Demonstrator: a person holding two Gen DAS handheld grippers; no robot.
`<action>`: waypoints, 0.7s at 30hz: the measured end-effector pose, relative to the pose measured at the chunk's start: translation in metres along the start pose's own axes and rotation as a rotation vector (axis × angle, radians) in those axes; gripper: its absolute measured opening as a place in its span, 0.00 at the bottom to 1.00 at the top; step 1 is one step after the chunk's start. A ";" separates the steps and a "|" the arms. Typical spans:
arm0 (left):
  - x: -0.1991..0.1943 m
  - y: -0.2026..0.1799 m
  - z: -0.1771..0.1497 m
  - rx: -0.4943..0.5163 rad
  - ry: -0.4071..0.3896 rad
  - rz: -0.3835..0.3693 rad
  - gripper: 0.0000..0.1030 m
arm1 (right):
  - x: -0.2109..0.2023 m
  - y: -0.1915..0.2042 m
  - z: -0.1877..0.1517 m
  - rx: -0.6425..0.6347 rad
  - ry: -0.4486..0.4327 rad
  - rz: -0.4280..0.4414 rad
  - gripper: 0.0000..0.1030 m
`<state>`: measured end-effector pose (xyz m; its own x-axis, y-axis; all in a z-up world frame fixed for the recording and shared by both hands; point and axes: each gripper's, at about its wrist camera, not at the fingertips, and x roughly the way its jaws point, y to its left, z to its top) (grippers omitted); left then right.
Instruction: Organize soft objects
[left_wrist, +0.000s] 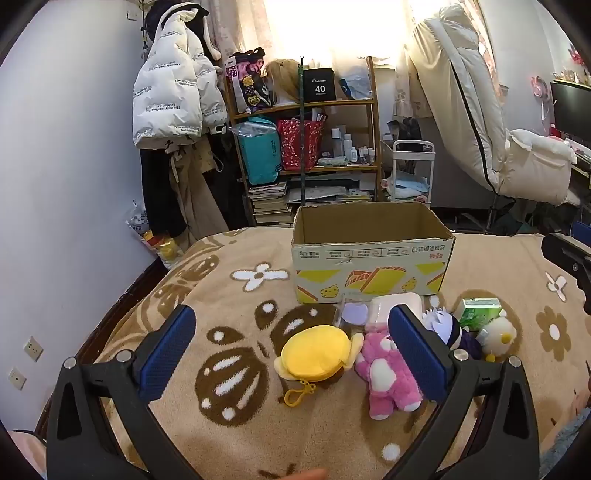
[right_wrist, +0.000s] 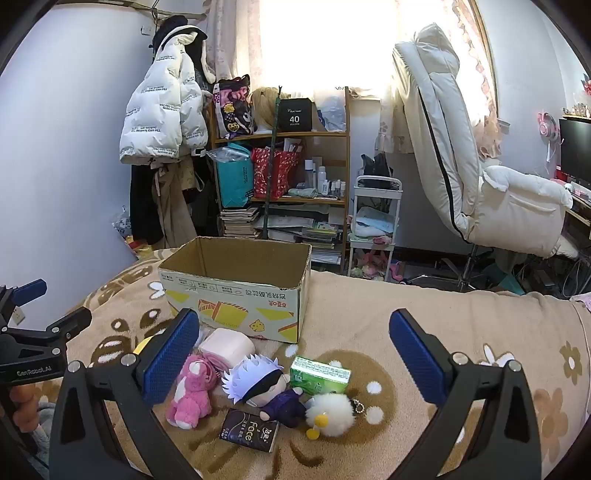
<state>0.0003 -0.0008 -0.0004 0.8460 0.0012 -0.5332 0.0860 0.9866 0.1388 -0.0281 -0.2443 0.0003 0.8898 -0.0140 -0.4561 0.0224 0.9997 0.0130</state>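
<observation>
Your left tool (left_wrist: 291, 345) hangs spread over the yellow plush (left_wrist: 317, 352) on the bed (left_wrist: 221, 424), your right tool (right_wrist: 290, 349), also spread, above the white-haired doll (right_wrist: 264, 380).

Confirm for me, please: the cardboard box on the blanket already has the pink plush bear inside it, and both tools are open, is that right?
Not quite. The pink plush bear is not in the cardboard box; it lies on the blanket in front of it, as the right wrist view shows. No toy shows in what can be seen of the box. The left tool and right tool are indeed both open.
</observation>
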 end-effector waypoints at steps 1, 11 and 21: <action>0.000 0.000 0.000 0.004 -0.001 0.004 0.99 | 0.000 0.000 0.000 0.001 0.000 0.000 1.00; -0.003 -0.002 0.002 0.004 -0.009 0.002 0.99 | -0.001 0.001 0.000 -0.001 0.000 -0.005 1.00; -0.004 0.000 0.001 0.002 -0.015 0.005 0.99 | 0.000 -0.001 0.000 0.001 0.001 -0.003 1.00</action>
<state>-0.0028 -0.0007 0.0026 0.8541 0.0038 -0.5201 0.0826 0.9863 0.1429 -0.0281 -0.2456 0.0002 0.8891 -0.0173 -0.4573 0.0258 0.9996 0.0123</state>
